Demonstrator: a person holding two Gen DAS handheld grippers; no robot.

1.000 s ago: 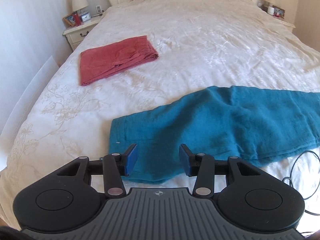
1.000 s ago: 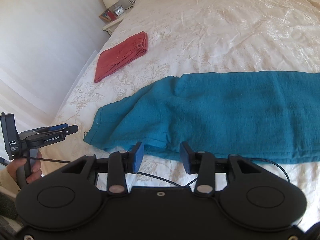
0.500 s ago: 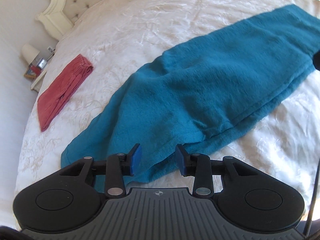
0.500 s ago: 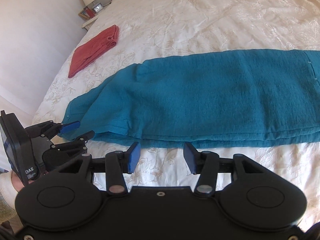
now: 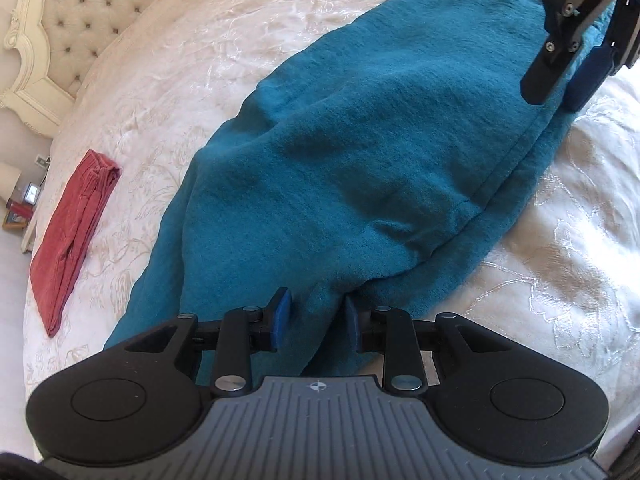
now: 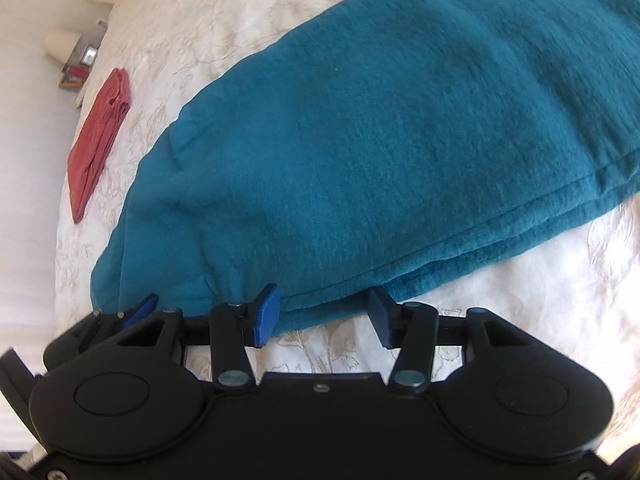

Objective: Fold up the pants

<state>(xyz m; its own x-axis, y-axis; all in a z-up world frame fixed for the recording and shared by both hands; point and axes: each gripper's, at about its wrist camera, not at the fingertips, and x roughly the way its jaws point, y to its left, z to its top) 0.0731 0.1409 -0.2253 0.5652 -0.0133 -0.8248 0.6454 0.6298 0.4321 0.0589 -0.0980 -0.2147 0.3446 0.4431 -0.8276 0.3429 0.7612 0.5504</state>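
Observation:
Teal pants point(image 5: 360, 152) lie lengthwise, folded leg on leg, across the cream bedspread; they also fill the right wrist view point(image 6: 380, 152). My left gripper point(image 5: 316, 318) is open, its blue pads straddling the near edge of the pants at the left end. My right gripper point(image 6: 324, 314) is open, low at the near hem edge further right along the pants. The right gripper also shows in the left wrist view point(image 5: 576, 52) at the top right, over the pants' edge. The left gripper's blue tip peeks in at the lower left of the right wrist view point(image 6: 138, 312).
Folded red pants point(image 5: 72, 236) lie on the bed to the left, also in the right wrist view point(image 6: 100, 140). A tufted headboard point(image 5: 72, 24) and a nightstand with a lamp point(image 6: 72, 56) stand at the far left. The bedspread point(image 5: 560, 260) extends to the right.
Both grippers have dropped closer to the pants' near edge. The left now straddles the cloth edge, and the right has moved in beside it.

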